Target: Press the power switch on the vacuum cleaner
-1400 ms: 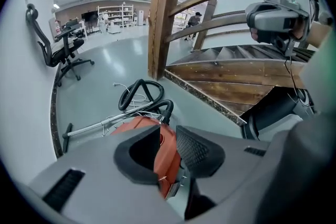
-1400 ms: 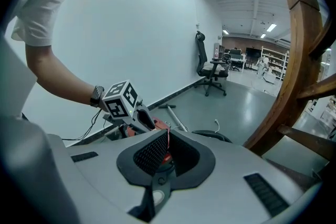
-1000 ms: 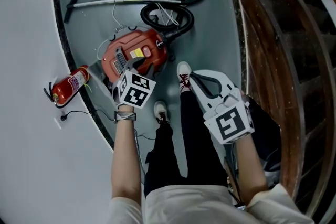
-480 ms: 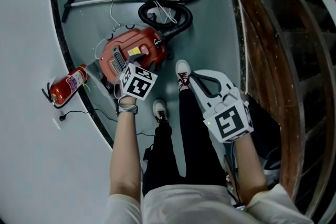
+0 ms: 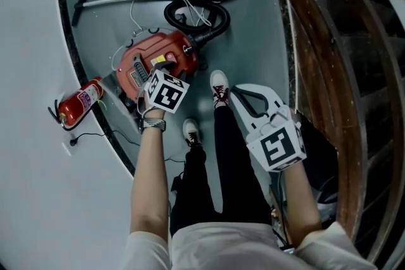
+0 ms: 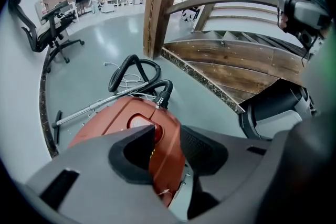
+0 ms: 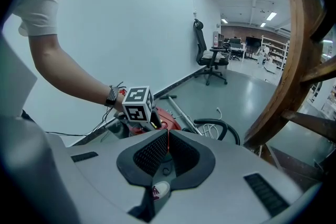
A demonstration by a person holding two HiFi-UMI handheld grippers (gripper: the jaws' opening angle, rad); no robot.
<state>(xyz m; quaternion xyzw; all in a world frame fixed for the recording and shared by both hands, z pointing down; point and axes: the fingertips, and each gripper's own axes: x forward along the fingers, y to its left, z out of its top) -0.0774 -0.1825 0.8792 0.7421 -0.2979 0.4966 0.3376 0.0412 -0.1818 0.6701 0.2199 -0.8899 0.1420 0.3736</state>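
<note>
Sitting on the grey floor (image 5: 253,41), the red vacuum cleaner (image 5: 174,47) looks not yet pressed. What seems its switch (image 6: 137,122) shows just beyond the left gripper (image 6: 168,139), whose jaws have just been opening, gripping nothing. The right gripper (image 7: 167,144) hangs well apart, jaws together.

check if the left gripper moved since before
Yes, the left gripper moved up the head view toward the vacuum. Its fingers have just been opening with nothing between.
</note>
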